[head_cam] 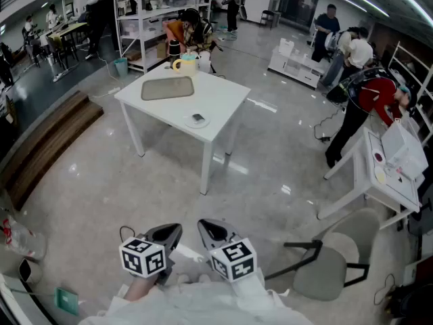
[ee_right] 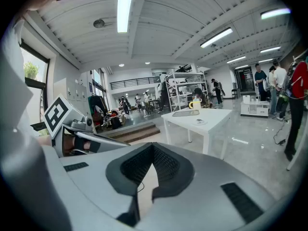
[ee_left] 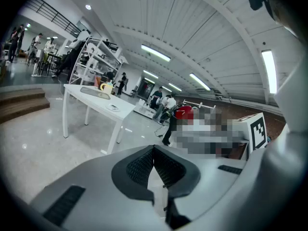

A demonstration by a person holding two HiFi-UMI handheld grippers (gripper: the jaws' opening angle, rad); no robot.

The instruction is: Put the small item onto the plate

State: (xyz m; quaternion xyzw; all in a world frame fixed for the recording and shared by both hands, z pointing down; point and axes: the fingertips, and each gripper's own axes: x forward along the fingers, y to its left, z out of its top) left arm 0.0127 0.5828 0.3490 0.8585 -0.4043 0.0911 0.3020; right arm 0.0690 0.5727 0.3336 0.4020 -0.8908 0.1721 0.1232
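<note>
Plainly, no work has begun at the table: the person stands well back from it on the open floor, with both tools held low in front of the body. The left gripper (ee_left: pixel 154 149) has its jaws pressed together with nothing between them. The right gripper (ee_right: pixel 153 147) beside it is likewise closed on nothing. I judge this to be the approach, or a pause away from the work.

The next move calls for walking up to the white table (head_cam: pixel 223 103), spreading one pair of jaws, and looking closely at the small item (head_cam: pixel 197 118). That dark speck seems to lie on the plate (head_cam: pixel 188 121) already, near the table's front edge, though from here it is too small to be sure. A grey tray (head_cam: pixel 167 88) lies further back on the table, and a yellow mug (head_cam: pixel 184 64) stands behind it.

Round about, wooden steps (head_cam: pixel 47 137) run along the left and shelving (head_cam: pixel 162 5) stands behind the table. The grey floor (head_cam: pixel 88 202) shines. To the right, a grey chair (head_cam: pixel 331 269) and a second white table (head_cam: pixel 379 175) stand near a person in red (head_cam: pixel 375 97) who is bending over.
</note>
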